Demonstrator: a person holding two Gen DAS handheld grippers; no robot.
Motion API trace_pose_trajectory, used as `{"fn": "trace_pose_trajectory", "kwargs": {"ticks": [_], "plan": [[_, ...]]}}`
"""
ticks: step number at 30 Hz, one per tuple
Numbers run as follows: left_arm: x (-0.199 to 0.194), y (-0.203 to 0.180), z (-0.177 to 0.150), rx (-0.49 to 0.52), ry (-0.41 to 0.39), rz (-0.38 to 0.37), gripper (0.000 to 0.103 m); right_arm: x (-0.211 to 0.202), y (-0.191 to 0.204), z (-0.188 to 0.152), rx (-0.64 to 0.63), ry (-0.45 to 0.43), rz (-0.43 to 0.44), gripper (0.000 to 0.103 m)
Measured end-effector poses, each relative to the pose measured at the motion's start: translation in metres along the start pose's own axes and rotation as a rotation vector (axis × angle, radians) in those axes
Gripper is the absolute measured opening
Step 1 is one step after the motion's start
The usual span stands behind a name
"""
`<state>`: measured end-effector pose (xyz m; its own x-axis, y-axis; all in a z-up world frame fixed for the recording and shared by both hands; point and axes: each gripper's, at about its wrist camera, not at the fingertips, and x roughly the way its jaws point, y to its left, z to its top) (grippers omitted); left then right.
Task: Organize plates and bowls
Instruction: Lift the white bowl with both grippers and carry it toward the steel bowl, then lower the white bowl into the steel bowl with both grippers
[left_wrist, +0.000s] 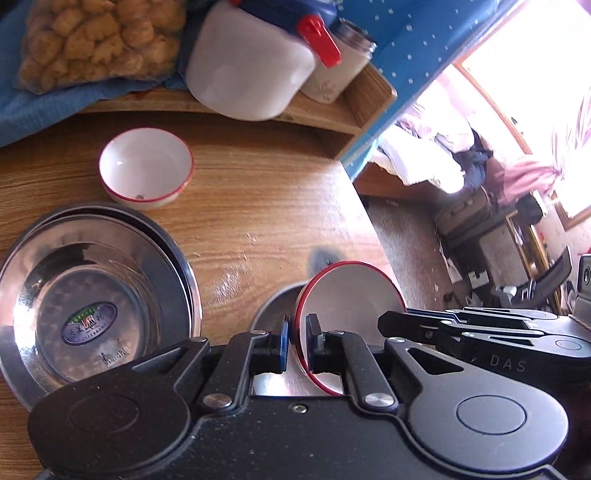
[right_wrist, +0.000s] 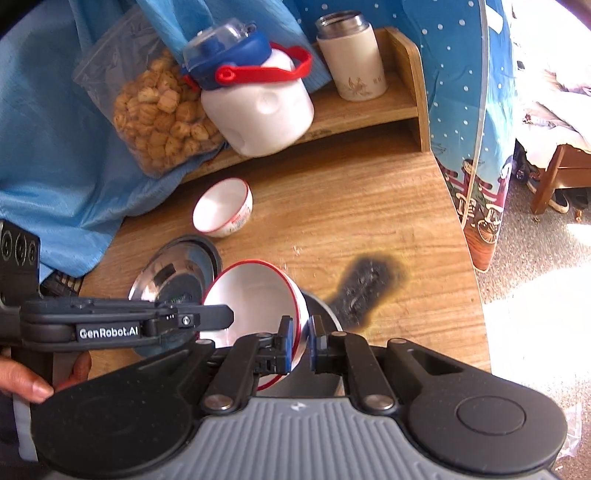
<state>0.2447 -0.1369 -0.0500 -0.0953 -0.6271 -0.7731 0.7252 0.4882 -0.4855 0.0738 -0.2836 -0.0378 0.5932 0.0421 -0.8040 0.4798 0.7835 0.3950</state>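
At six o'clock in both wrist views, a red-rimmed white bowl (right_wrist: 255, 306) hangs tipped on edge above a steel dish (left_wrist: 273, 310) near the front of the wooden table (left_wrist: 258, 192). Left gripper (left_wrist: 297, 341) has its pads closed across the bowl's wall at the rim, one inside, one outside. Right gripper (right_wrist: 300, 341) brackets the opposite rim the same way; whether its pads press or just flank the wall, cannot tell. Second red-rimmed bowl (left_wrist: 146, 170) sits upright at eleven o'clock in the left view, well apart. Stacked steel plates (left_wrist: 96, 291) with a label sticker lie at nine o'clock. Burn mark (right_wrist: 369, 288) scars the wood at two o'clock of the held bowl in the right view. Shelf (right_wrist: 369, 110) at twelve carries a white jug (right_wrist: 258, 107), a thermos (right_wrist: 351, 59) and a snack bag (right_wrist: 159, 110). Judgement: bowl looks glazed ceramic or melamine, stiff, light, slick; a rim pinch is narrow, so it may pivot or slip. Best hold is deep over the rim, pads square to the wall. Chipping is likely if dropped on steel.
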Motion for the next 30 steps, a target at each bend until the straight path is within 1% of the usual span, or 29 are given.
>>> {"fn": "trace_pose_trajectory", "kwargs": {"ticks": [5,10,13,23,30], "plan": [[0.007,-0.002,-0.004,0.005,0.043,0.003,0.008,0.0,-0.002,-0.004,-0.007,0.028,-0.001,0.01],[0.011,-0.005,-0.007,0.006,0.062,0.014,0.011,0.006,-0.003,-0.008,-0.005,0.064,-0.006,0.01],[0.015,-0.005,-0.008,-0.002,0.078,0.019,0.011,0.01,-0.004,-0.009,-0.009,0.081,-0.014,0.01],[0.025,-0.004,-0.012,-0.013,0.117,0.047,0.012,0.014,-0.003,-0.011,-0.02,0.092,-0.029,0.01],[0.029,-0.006,-0.011,-0.012,0.118,0.087,0.013,0.019,-0.004,-0.011,-0.013,0.092,-0.027,0.01]]}}
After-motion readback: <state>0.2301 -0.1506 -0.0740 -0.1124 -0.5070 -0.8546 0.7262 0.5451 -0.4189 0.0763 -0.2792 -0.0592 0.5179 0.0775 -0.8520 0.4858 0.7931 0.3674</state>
